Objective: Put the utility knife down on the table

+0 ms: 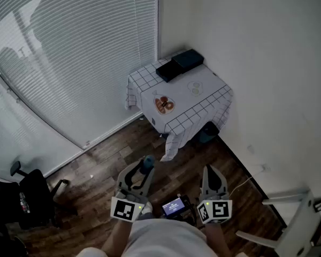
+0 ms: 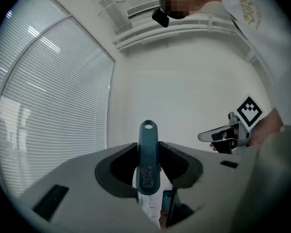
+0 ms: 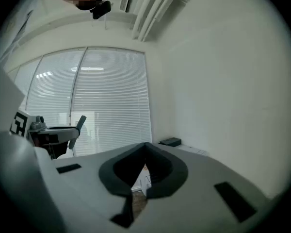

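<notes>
A teal utility knife (image 2: pixel 148 130) stands upright between the dark pads of my left gripper (image 2: pixel 148 148), which is shut on its handle. In the head view my left gripper (image 1: pixel 139 171) is held level over the wood floor, the utility knife (image 1: pixel 147 163) poking out past its tips. The small table (image 1: pixel 207 88) with a checked white cloth stands farther off in the room's corner. My right gripper (image 1: pixel 210 171) hovers beside the left one. In its own view the right gripper (image 3: pixel 145 145) has its jaws meeting at the tip with nothing between them.
A black box (image 1: pixel 179 64) lies at the table's far corner, and a plate with red pieces (image 1: pixel 163 105) lies near its front-left edge. A black office chair (image 1: pixel 32 197) stands at the left by the blinds, and a white frame (image 1: pixel 294 224) at the lower right.
</notes>
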Tool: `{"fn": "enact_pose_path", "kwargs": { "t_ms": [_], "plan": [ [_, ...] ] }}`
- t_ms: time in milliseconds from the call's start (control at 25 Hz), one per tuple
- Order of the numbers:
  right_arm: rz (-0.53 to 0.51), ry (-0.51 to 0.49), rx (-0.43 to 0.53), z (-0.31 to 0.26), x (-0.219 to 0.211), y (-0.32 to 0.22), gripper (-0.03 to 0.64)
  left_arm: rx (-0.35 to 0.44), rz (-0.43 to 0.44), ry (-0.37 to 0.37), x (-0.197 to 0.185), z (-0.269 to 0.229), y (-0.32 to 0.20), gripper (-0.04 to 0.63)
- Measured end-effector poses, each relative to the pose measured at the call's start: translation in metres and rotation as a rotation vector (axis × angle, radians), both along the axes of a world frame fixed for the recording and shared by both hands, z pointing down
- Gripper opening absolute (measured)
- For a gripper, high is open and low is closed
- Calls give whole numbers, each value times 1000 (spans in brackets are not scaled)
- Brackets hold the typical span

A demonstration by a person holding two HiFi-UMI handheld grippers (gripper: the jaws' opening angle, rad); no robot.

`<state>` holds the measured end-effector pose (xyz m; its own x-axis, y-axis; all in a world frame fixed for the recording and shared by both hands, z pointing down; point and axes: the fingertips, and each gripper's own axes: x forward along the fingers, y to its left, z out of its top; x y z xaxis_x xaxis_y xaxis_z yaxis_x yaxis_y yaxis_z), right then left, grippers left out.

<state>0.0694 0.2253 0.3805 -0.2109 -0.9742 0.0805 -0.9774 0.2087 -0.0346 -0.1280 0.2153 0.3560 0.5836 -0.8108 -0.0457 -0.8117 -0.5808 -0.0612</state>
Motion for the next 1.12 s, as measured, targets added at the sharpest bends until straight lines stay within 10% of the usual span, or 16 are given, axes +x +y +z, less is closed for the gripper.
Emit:
{"fn": "enact_pose_path", "kwargs": {
  "t_ms": [1120],
  "plan": [
    [-13, -19, 18, -13, 37, 56, 8, -15, 18, 21, 47, -6, 44, 143]
  ]
}}
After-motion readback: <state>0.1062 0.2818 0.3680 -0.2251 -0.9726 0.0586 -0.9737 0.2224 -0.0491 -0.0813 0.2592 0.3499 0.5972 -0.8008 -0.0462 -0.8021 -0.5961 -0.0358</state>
